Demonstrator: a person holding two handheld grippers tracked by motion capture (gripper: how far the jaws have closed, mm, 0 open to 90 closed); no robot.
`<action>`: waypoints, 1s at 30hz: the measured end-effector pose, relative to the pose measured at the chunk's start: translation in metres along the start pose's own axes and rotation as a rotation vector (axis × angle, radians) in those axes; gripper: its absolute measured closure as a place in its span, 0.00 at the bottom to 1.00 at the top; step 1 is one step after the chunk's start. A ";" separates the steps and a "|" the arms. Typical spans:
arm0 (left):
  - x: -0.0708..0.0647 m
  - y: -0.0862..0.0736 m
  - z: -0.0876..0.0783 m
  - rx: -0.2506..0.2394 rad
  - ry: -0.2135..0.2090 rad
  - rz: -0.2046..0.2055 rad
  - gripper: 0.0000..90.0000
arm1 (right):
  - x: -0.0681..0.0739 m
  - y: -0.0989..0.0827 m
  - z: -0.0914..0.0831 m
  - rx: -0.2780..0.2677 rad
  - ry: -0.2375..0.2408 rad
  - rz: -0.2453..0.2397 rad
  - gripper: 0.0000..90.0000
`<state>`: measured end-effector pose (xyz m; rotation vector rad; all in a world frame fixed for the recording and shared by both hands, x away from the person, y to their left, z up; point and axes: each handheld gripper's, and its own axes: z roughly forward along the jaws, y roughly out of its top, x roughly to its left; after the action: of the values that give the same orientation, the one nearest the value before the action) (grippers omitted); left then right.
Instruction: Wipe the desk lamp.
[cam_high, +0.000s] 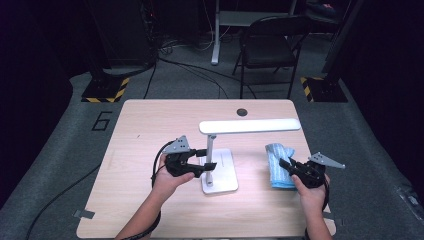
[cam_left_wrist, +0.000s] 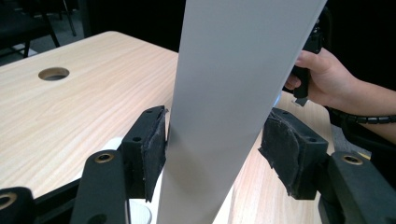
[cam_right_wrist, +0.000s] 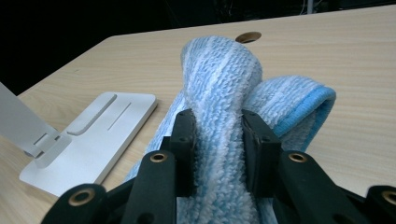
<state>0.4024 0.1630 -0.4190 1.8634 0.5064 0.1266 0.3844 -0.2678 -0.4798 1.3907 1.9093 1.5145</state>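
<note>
Left gripper (cam_high: 204, 166) sits around the upright stem (cam_left_wrist: 224, 116) of the white desk lamp (cam_high: 220, 160), jaws spread either side of it. In the left gripper view one pad (cam_left_wrist: 154, 149) is right against the stem, while the other pad (cam_left_wrist: 282, 149) stands a little off it with a gap showing, so no real clamp. Lamp stands mid-table on its flat white base (cam_high: 225, 172), with the long head bar (cam_high: 250, 125) level above, running left to right. Right gripper (cam_high: 285, 164) is clamped on the blue striped towel (cam_high: 278, 165), which lies on the table right of the lamp base, just beside it but apart. The right gripper view shows a fold of towel (cam_right_wrist: 219, 140) pinched tight between both pads, bunched up and rising above the jaws; the rest lies flat behind. Wooden table (cam_high: 150, 130) has a round hole (cam_high: 242, 112) near its far edge. A folding chair (cam_high: 267, 47) stands on the floor beyond.
</note>
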 end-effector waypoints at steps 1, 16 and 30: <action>0.000 0.000 0.000 0.005 0.002 0.006 0.45 | -0.001 -0.001 0.000 0.001 -0.002 0.003 0.76; 0.002 0.000 -0.001 0.014 -0.017 0.003 0.45 | -0.010 -0.015 0.000 0.059 -0.074 -0.011 0.75; 0.002 0.000 -0.001 0.007 -0.011 0.001 0.45 | -0.015 -0.024 0.014 0.173 -0.125 -0.036 0.72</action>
<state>0.4040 0.1645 -0.4193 1.8699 0.4995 0.1157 0.3907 -0.2716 -0.5105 1.4768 2.0153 1.2404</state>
